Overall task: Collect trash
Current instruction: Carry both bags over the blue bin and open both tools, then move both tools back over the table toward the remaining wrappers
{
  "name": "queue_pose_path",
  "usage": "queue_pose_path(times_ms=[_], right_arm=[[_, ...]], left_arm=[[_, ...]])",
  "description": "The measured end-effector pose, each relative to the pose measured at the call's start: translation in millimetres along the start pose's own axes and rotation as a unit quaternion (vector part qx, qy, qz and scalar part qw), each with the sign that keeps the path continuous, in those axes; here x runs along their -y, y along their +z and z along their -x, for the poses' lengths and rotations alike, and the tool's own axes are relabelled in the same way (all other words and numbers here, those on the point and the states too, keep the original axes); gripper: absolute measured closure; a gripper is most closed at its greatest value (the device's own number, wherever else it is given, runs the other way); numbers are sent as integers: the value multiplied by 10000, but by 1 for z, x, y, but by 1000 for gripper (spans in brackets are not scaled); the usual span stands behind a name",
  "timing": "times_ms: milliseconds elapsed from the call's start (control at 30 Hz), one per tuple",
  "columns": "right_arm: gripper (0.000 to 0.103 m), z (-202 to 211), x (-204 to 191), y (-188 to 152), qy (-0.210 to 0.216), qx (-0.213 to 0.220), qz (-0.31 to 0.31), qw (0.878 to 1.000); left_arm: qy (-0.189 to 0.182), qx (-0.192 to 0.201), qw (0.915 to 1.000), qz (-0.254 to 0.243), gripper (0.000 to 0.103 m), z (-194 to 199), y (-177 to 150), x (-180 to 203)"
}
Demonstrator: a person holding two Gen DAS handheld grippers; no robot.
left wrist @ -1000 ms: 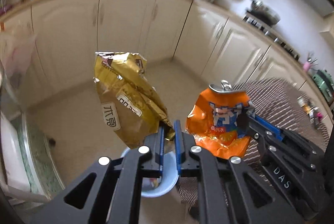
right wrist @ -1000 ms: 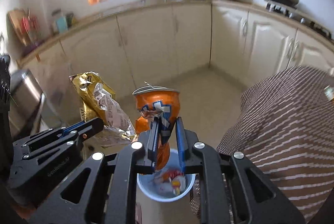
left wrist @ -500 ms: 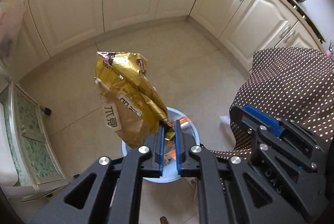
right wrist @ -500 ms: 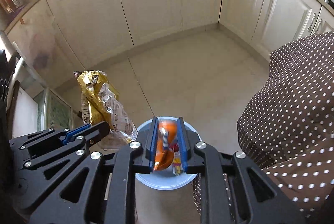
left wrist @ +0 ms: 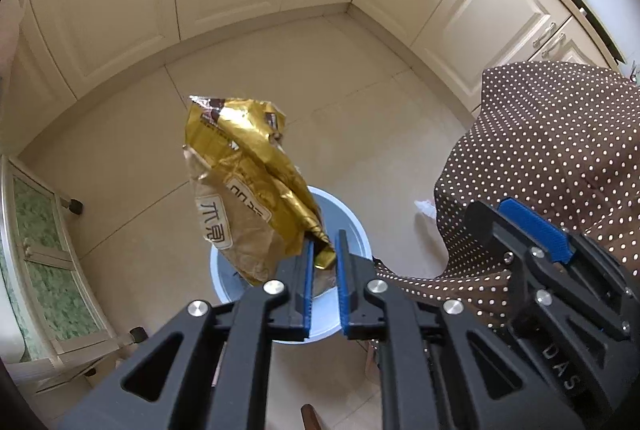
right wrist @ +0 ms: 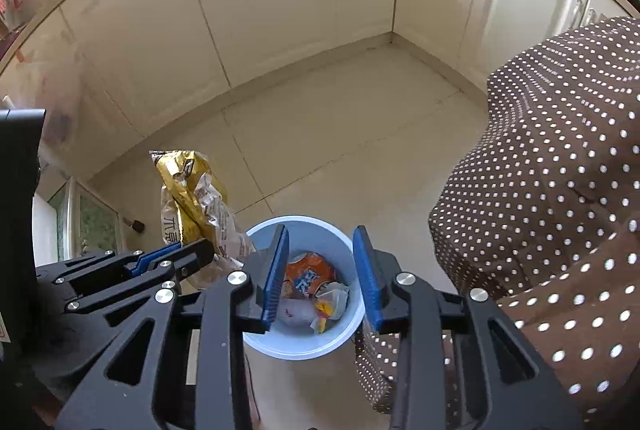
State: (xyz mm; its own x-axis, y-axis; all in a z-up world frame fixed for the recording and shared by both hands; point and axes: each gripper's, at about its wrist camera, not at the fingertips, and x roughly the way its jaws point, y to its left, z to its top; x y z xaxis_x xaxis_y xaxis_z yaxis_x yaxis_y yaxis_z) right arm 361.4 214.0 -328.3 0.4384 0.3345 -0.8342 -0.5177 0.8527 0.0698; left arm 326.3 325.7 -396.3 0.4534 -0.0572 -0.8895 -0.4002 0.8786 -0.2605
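**Can dropped, wrapper next**

Right tongs just opened, wide and empty; crushed orange can now inside the pale blue bin instead of between them. Left tongs narrow, pinching gold snack wrapper above the bin rim. Likely to release next.

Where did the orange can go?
In the right wrist view the orange can lies inside the blue bin, beside crumpled wrappers.
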Motion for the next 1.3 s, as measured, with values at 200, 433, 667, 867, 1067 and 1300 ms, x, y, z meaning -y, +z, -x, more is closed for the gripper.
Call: queue_pose_path(times_ms=[200, 433, 667, 867, 1067, 1300], right_arm=[[65, 7, 6, 3, -68, 51, -83, 9999], [64, 22, 5, 5, -42, 159, -107, 9998], [63, 66, 6, 11, -84, 469, -77, 9988], [57, 133, 16, 20, -238, 960, -151, 9950], [54, 213, 32, 21, -217, 1577, -231, 9870], [51, 294, 77, 9, -305, 2222, -445, 9735]], left_arm=[[73, -44, 9999, 68, 76, -1, 5, 5], [155, 87, 9998, 82, 70, 17, 8, 9], [162, 420, 9989, 87, 70, 63, 8, 11], [37, 965, 9952, -169, 69, 127, 11, 38], [-124, 1587, 9863, -434, 64, 195, 4, 84], [-447, 2158, 9701, -1018, 59, 259, -16, 158]])
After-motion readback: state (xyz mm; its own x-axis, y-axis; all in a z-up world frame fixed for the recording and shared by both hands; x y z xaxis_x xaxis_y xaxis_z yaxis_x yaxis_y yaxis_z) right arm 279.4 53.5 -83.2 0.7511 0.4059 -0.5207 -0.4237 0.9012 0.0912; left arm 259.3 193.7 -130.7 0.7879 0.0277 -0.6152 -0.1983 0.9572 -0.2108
